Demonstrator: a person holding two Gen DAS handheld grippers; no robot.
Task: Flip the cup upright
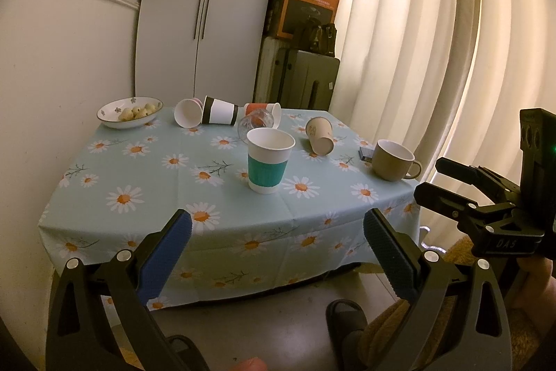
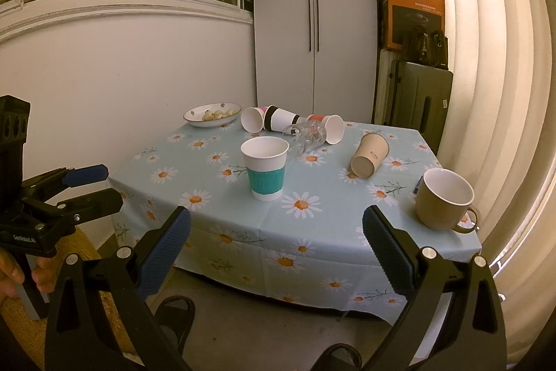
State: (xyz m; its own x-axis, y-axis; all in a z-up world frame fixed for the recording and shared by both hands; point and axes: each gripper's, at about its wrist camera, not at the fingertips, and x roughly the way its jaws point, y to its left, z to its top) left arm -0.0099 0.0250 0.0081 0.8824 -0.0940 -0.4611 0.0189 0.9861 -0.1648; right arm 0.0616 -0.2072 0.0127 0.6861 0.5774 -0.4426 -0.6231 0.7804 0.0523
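Observation:
A white paper cup with a teal sleeve (image 1: 269, 162) (image 2: 266, 171) stands upright mid-table. A tan mug (image 1: 394, 159) (image 2: 443, 199) stands upright at the right edge. A beige paper cup (image 1: 319, 135) (image 2: 370, 155) lies on its side. At the back lie a pink-and-white cup (image 1: 187, 116) (image 2: 253, 119), a black-and-white cup (image 1: 219, 111) (image 2: 280, 118), a clear glass (image 1: 253, 122) (image 2: 305, 134) and an orange-and-white cup (image 1: 266, 111) (image 2: 330, 127). My left gripper (image 1: 278, 232) and right gripper (image 2: 276, 232) are open and empty, short of the table's front edge.
A bowl of small round food (image 1: 129, 112) (image 2: 212, 114) sits at the back left corner. A small dark object (image 1: 365, 152) lies by the mug. The daisy tablecloth (image 1: 139, 169) hangs over the front edge. Suitcases and a box (image 1: 302, 58) stand behind; curtains (image 1: 434, 40) are on the right.

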